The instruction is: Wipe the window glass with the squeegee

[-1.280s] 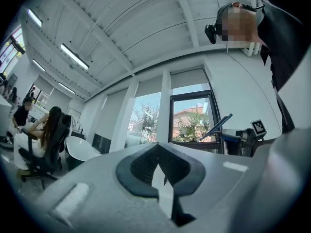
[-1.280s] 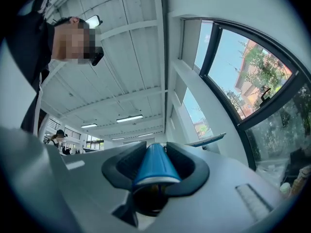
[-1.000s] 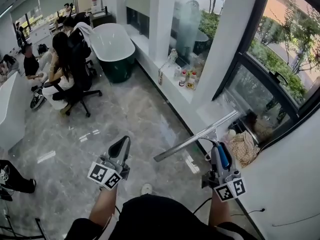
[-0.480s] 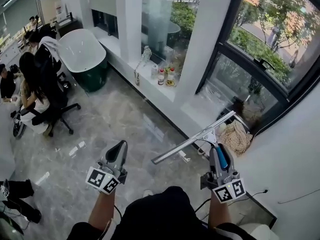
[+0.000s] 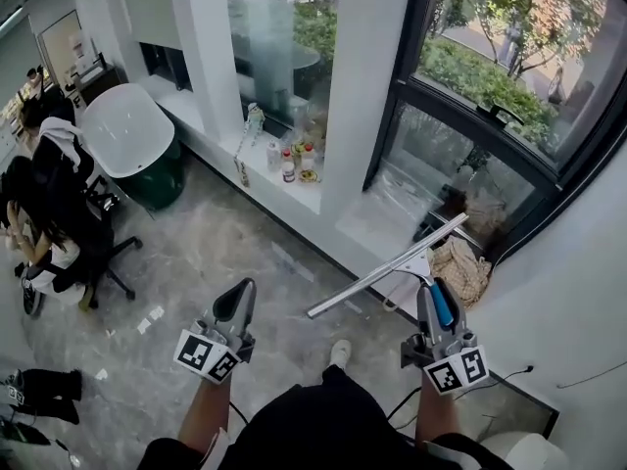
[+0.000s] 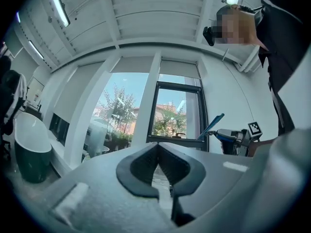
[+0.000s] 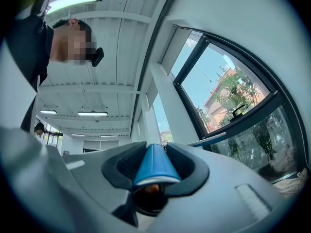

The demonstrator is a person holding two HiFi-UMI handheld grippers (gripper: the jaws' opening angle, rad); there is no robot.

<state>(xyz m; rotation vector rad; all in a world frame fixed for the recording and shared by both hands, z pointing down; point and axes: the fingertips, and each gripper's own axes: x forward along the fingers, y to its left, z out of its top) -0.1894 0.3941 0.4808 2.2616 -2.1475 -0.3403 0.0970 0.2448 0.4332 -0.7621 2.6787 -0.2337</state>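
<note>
My right gripper [image 5: 437, 302] is shut on the blue handle of the squeegee [image 5: 387, 266], whose long metal blade slants up to the right, short of the window glass [image 5: 460, 176]. In the right gripper view the blue handle [image 7: 153, 164] sits clamped between the jaws and the blade [image 7: 208, 139] shows ahead before the dark-framed window glass [image 7: 228, 96]. My left gripper [image 5: 236, 302] hangs over the floor at lower left, shut with nothing in it. In the left gripper view its jaws meet at the tip [image 6: 158, 144], and the squeegee [image 6: 211, 126] shows at right.
A white pillar [image 5: 362, 76] stands left of the dark window frame [image 5: 495, 130]. A crumpled cloth [image 5: 458, 267] lies on the sill below the glass. Bottles [image 5: 294, 163] stand on the ledge. A bathtub [image 5: 127, 140] and seated people [image 5: 39, 213] are at far left.
The view has swung toward the window, and the bathtub and seated people slid left. Both grippers keep their hold and pose, with the squeegee blade slightly nearer the lower pane.
</note>
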